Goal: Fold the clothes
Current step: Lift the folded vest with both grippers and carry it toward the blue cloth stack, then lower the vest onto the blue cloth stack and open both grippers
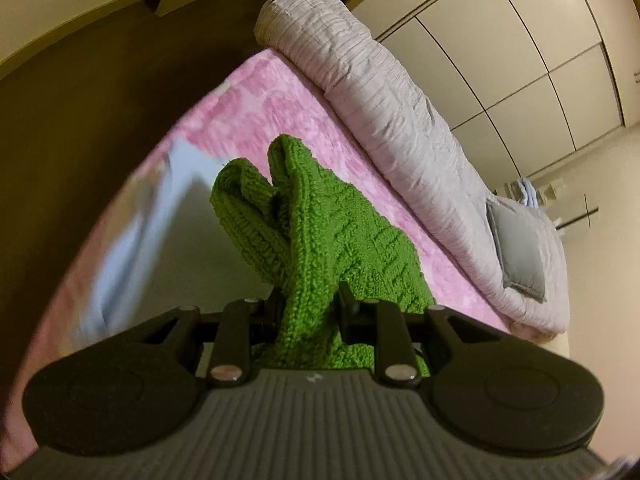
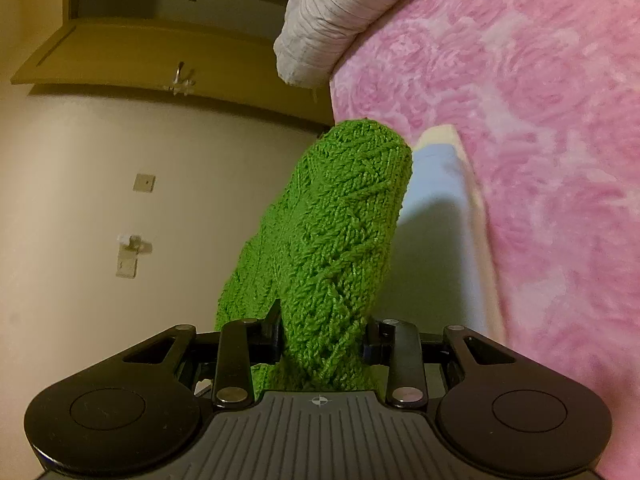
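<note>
A green knitted garment (image 1: pixel 316 236) bulges up between the fingers of my left gripper (image 1: pixel 308 312), which is shut on it; two folds of the knit stand up above the jaws. In the right wrist view another part of the green knit (image 2: pixel 344 232) rises as a thick roll from my right gripper (image 2: pixel 324 336), which is also shut on it. Both grippers hang over a pink fleecy bed cover (image 1: pixel 264 100). A light blue and white cloth (image 1: pixel 160 208) lies flat on the pink cover just beyond the left gripper, and the light blue cloth (image 2: pixel 436 184) shows in the right view too.
A rolled grey-white quilt (image 1: pixel 384 100) lies along the far side of the bed, with a grey pillow (image 1: pixel 520 248) at its end. Cream wardrobe doors (image 1: pixel 520 60) stand behind. The quilt's end (image 2: pixel 340 12), a wooden shelf (image 2: pixel 140 56) and a bare wall show in the right view.
</note>
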Demonstrator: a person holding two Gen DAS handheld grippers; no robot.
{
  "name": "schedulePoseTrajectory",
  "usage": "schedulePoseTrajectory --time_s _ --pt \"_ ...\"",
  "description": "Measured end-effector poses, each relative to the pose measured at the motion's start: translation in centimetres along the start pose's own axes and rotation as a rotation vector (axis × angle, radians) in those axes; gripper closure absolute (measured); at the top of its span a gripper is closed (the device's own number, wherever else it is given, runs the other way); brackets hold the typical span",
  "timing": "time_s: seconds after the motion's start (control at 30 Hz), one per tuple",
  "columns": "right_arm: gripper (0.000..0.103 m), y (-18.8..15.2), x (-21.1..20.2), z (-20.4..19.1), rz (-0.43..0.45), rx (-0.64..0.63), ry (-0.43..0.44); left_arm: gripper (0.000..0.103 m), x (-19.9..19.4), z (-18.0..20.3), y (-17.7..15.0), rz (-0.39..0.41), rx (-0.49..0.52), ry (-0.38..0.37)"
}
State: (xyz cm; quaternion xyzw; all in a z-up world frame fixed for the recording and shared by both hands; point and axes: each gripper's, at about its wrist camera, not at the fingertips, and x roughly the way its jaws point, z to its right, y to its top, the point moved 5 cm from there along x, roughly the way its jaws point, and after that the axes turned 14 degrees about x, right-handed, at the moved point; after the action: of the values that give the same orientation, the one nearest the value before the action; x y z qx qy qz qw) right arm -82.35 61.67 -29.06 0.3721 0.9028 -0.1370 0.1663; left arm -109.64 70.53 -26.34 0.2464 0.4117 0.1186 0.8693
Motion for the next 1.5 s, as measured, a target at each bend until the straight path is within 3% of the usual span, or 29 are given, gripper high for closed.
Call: schedulePoseTrajectory --time_s 0.23,0.37,0.43,0.6,0.67,0.73,0.8,0.93,1.03,1.37,1.5 --pt "0.068 1.2 6.0 1.0 0.078 -0.049 -0.028 0.083 4.2 -5.6 2.1 -0.013 0.041 -0.027" --pt "0.059 2.6 9.8 3.0 0.092 -0.104 -0.174 0.074 6.6 -8.6 1.3 -0.033 0.025 0.006" --pt "0.057 2.8 10.2 3.5 0.098 -0.075 -0.182 0.074 6.8 -9.5 1.1 -0.036 -0.009 -0.003" --pt "0.055 0.7 7.4 1.4 0.138 -0.214 -0.288 0.075 3.1 -8.2 1.1 -0.037 0.075 0.113" --pt "0.055 -0.6 5.5 0.8 0.17 -0.273 -0.331 0.084 1.0 -7.0 0.7 -0.027 0.129 0.159" --pt "0.055 -2.4 3.8 -0.1 0.204 -0.37 -0.372 0.091 -0.9 -5.2 0.1 -0.02 0.209 0.182" --pt "0.055 -4.6 3.1 -1.1 0.214 -0.49 -0.408 0.091 -2.4 -3.4 -0.7 -0.011 0.284 0.19" --pt "0.055 -8.5 4.7 -2.7 0.197 -0.654 -0.424 0.091 -0.9 -1.8 -2.6 -0.064 0.399 0.173" --pt "0.055 -10.7 7.1 -2.2 0.16 -0.728 -0.445 0.092 0.9 -3.2 -4.7 -0.142 0.442 0.224" --pt "0.055 -14.0 9.9 0.7 0.144 -0.927 -0.525 0.093 0.6 -6.2 -7.2 -0.071 0.366 0.159" --pt "0.055 -14.0 9.5 0.6 0.144 -0.943 -0.521 0.093 -0.2 -4.4 -7.0 -0.079 0.45 0.191"
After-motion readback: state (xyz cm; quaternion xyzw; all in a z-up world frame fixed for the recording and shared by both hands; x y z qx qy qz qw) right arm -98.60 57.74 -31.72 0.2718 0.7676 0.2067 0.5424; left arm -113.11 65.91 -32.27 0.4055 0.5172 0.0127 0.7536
